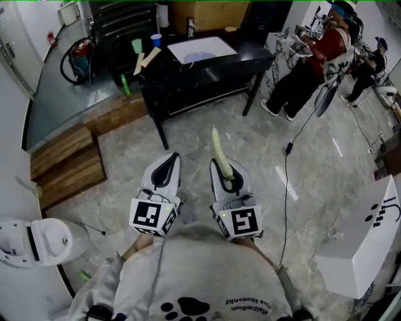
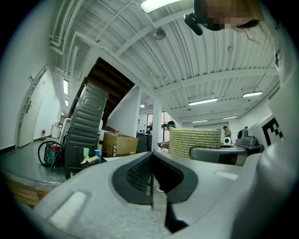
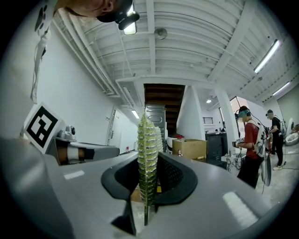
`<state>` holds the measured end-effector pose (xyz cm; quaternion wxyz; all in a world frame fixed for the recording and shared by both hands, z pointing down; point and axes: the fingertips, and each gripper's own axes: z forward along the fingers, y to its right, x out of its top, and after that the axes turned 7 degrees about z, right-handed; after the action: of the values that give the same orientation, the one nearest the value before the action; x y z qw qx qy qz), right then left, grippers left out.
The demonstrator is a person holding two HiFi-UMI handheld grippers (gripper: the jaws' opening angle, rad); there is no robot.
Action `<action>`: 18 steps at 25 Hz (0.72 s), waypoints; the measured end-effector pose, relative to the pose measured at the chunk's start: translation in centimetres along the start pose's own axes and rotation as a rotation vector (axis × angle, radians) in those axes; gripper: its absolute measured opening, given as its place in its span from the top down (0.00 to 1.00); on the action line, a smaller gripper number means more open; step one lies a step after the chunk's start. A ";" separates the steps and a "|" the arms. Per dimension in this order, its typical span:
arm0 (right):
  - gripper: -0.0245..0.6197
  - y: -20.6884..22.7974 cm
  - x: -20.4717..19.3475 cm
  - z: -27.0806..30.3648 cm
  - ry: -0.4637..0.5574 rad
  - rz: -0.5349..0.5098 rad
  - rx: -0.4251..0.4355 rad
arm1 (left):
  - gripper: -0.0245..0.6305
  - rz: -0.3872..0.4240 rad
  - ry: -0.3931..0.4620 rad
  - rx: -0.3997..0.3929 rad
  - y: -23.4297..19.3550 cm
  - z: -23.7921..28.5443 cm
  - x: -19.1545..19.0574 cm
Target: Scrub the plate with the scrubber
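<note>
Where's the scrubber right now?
In the head view, the scrubber stands clamped in the right hand-held gripper, right of centre, above the marble floor and short of the black table.

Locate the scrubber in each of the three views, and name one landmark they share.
Head view: scrubber, centre, jutting from the right gripper.
Left gripper view: scrubber right of centre, broad face showing.
Right gripper view: scrubber dead centre, edge-on between the jaws.
Shared landmark: the cardboard box.

Grey marbled floor [image 1: 188, 135], black table [image 1: 188, 76], wooden steps [image 1: 66, 164], white ribbed ceiling [image 3: 187, 42] with strip lights [image 3: 268, 56]
</note>
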<state>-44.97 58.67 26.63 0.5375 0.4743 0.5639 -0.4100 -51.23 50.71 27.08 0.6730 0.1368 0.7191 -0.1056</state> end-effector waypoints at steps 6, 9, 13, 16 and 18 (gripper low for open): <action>0.85 1.6 -0.4 7.1 -0.012 -0.001 -0.047 | 0.96 0.002 0.000 -0.073 -4.8 6.3 -0.5; 0.85 2.5 -0.6 10.2 -0.004 0.010 -0.083 | 0.96 0.007 -0.002 -0.112 -6.9 8.8 -0.3; 0.85 3.0 -0.5 14.4 0.015 -0.002 -0.112 | 0.96 0.006 0.020 -0.140 -10.3 11.6 -0.4; 0.85 2.9 -0.7 17.0 0.027 -0.007 -0.126 | 0.96 0.006 0.030 -0.149 -12.8 13.3 -1.0; 0.85 2.9 -1.1 18.1 0.020 -0.004 -0.137 | 0.96 0.003 0.029 -0.156 -14.0 14.1 -1.3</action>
<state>-38.26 41.56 26.35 0.5625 0.4392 0.5969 -0.3666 -42.63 32.76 26.93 0.6713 0.0868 0.7347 -0.0462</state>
